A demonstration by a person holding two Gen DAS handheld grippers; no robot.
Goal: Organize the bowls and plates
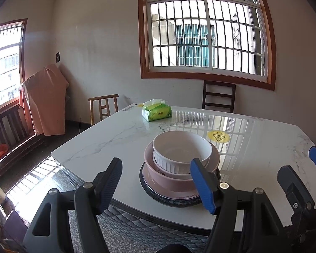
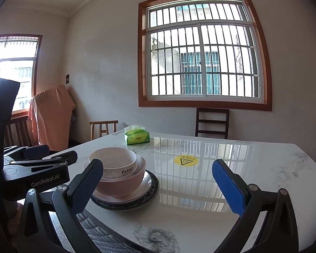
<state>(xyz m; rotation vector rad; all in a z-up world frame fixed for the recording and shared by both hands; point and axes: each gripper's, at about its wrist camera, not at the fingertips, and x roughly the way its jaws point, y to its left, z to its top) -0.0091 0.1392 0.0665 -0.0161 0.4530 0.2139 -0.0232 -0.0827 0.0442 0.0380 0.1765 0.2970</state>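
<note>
White bowl (image 1: pixel 182 150) atop stacked dishes, just beyond open left gripper (image 1: pixel 155 184).

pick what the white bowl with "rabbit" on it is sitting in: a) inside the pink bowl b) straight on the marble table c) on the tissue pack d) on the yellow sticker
a: the white bowl nests inside the pink bowl, which sits on the stacked plates, well short of the tissue pack and beside the yellow sticker.
</note>
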